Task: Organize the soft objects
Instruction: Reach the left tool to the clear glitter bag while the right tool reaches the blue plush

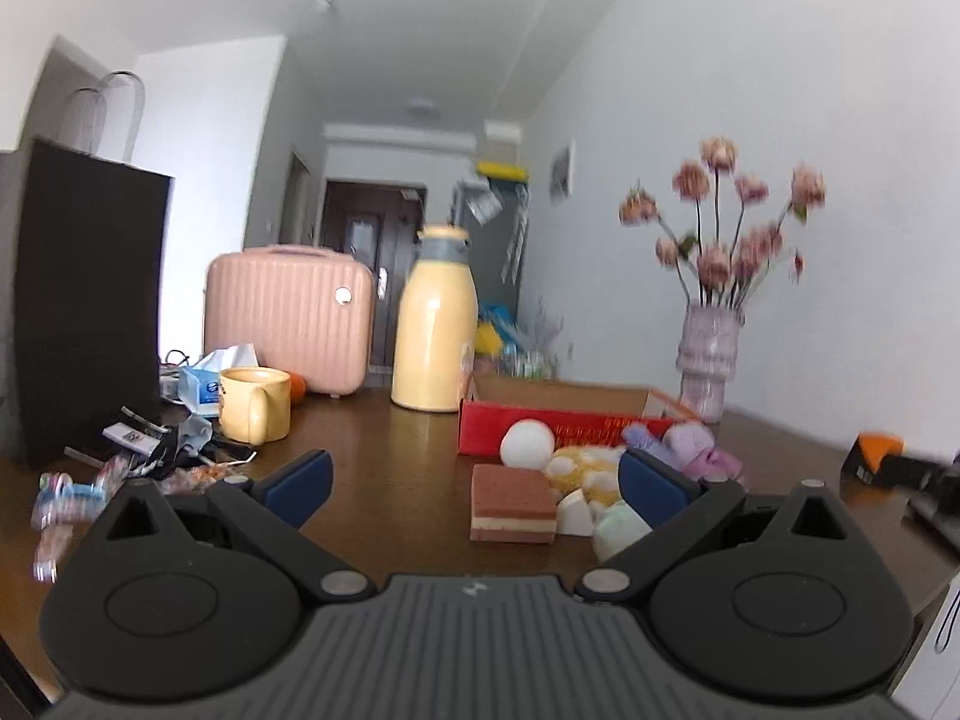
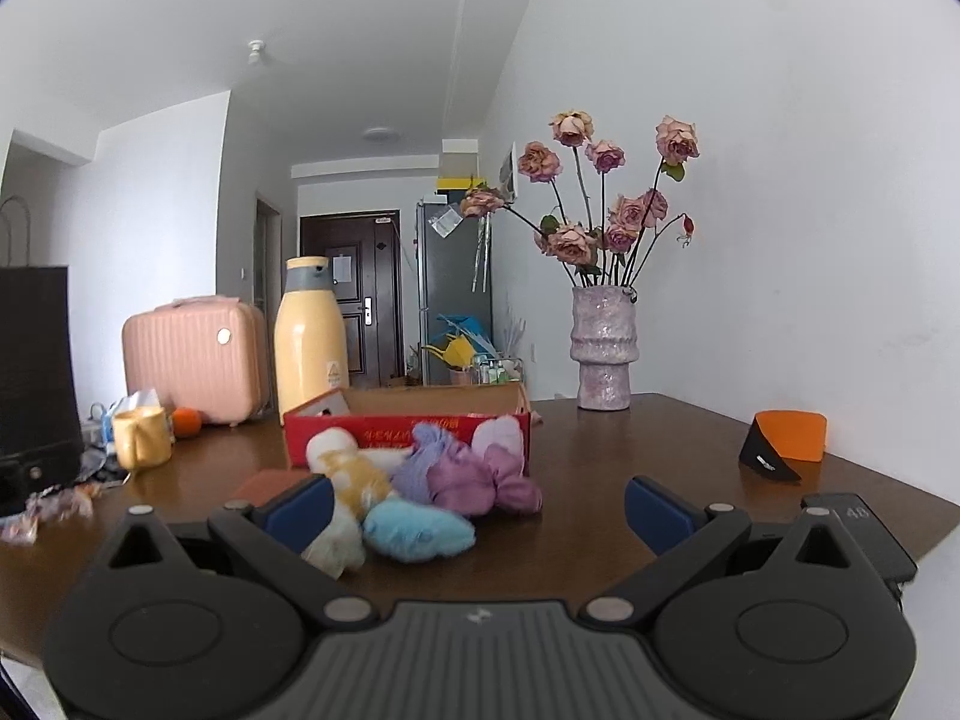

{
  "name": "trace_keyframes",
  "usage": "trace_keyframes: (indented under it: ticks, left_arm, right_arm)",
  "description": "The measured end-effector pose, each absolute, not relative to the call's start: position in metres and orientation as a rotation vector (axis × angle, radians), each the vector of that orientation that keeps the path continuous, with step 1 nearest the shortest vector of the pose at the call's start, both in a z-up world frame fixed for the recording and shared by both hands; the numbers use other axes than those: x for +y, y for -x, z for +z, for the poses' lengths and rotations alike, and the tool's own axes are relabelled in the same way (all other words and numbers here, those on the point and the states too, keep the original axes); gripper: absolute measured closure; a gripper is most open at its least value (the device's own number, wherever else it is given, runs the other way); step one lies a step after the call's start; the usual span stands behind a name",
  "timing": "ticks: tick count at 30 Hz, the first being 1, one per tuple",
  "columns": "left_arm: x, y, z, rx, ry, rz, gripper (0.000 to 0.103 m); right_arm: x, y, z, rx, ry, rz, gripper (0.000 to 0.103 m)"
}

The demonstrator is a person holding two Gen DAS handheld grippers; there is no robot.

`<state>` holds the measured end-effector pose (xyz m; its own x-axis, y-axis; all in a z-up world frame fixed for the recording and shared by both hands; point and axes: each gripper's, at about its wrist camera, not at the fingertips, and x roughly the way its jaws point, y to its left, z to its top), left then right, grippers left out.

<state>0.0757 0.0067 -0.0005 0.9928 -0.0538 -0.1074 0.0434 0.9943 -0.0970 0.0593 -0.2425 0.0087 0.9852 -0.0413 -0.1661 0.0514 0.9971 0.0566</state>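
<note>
A pile of soft toys lies on the brown table in front of a red cardboard box (image 1: 564, 420) (image 2: 408, 423). In the left wrist view I see a brown-and-cream cake-shaped sponge (image 1: 513, 504), a white ball (image 1: 528, 445), a yellow-white plush (image 1: 585, 468) and a purple plush (image 1: 699, 450). In the right wrist view a light-blue plush (image 2: 417, 531), a purple plush (image 2: 474, 480) and a yellow-white plush (image 2: 351, 474) show. My left gripper (image 1: 474, 489) is open, just short of the sponge. My right gripper (image 2: 477, 510) is open, near the blue plush.
A yellow thermos (image 1: 433, 324), yellow mug (image 1: 255, 403), pink case (image 1: 288, 318), black paper bag (image 1: 84, 306) and clutter of wrappers (image 1: 150, 450) stand at the left. A vase of dried roses (image 2: 603, 348) and an orange-black object (image 2: 786, 438) stand at the right.
</note>
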Motion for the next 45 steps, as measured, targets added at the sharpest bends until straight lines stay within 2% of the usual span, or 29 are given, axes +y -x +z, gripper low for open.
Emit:
trace_keyframes:
  ticks: [3, 7, 10, 16, 23, 29, 40, 42, 45]
  left_arm:
    - [0.010, -0.100, 0.018, 0.157, 0.027, -0.074, 0.000]
    - [0.023, -0.114, 0.054, 0.078, -0.029, -0.070, 0.000]
    - [0.031, -0.127, 0.075, 0.080, -0.025, -0.058, 0.000]
    - [0.026, -0.162, 0.084, 0.170, -0.066, -0.123, 0.000]
    - [0.050, -0.189, 0.149, 0.090, -0.159, -0.097, 0.000]
    - [0.079, -0.225, 0.190, 0.135, -0.196, -0.073, 0.000]
    - [0.101, -0.270, 0.284, -0.015, -0.335, 0.016, 0.000]
    - [0.103, -0.276, 0.283, -0.004, -0.307, -0.001, 0.000]
    - [0.100, -0.289, 0.242, 0.088, -0.274, -0.048, 0.000]
  right_arm:
    - [-0.258, -0.077, 0.025, 0.155, -0.104, -0.030, 0.000]
    - [-0.274, -0.092, 0.056, 0.122, -0.146, 0.009, 0.000]
    - [-0.277, -0.106, 0.068, 0.150, -0.111, 0.041, 0.000]
    - [-0.273, -0.138, 0.065, 0.230, -0.059, 0.127, 0.000]
    - [-0.297, -0.165, 0.113, 0.251, -0.090, 0.201, 0.000]
    - [-0.297, -0.190, 0.116, 0.340, -0.014, 0.247, 0.000]
    - [-0.291, -0.230, 0.144, 0.364, 0.012, 0.300, 0.000]
    - [-0.288, -0.235, 0.133, 0.377, 0.007, 0.309, 0.000]
    - [-0.284, -0.243, 0.112, 0.411, -0.009, 0.325, 0.000]
